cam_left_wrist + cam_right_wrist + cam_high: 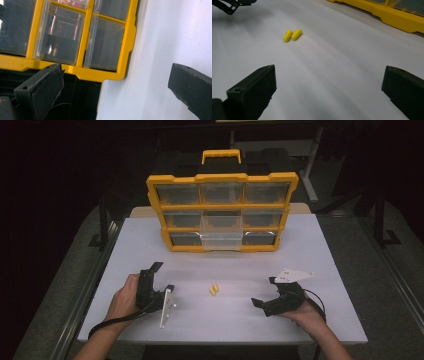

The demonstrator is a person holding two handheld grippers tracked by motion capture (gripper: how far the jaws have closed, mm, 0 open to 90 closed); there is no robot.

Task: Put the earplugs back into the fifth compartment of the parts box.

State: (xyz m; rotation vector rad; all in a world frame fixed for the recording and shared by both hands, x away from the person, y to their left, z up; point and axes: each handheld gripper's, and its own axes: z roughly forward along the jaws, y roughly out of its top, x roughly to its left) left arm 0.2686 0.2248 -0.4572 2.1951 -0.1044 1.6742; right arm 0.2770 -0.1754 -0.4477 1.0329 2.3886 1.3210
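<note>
Both grippers rest low over the white table (300, 245), one in each of the person's hands, and neither carries anything. Left gripper (159, 279) sits near the table's left front; its jaws stand wide apart, with bare tabletop and the cabinet corner showing between them in the left gripper view. Right gripper (266, 292) sits at the right front, jaws likewise spread, angled inward toward the table's middle.

Two yellow earplugs (214, 290) lie side by side, touching, on the open tabletop between the two grippers, somewhat nearer the left one. In the right gripper view the earplugs (292, 35) lie ahead of the jaws and off to the left of their line. Judgement: the right gripper is aimed roughly at them, as if for a pickup, but is not yet lined up.

Behind them a yellow drawer cabinet (222, 212) stands upright at the table's far side. One clear drawer (221, 239), bottom row, middle, is pulled forward. Judgement: it is open to receive the earplugs.

Limits of observation: the drawers' contents cannot be made out through the clear fronts, owing to glare and dark interiors. The room beyond the table is too dark to read. The left gripper view cuts off most of the cabinet (82, 72).
</note>
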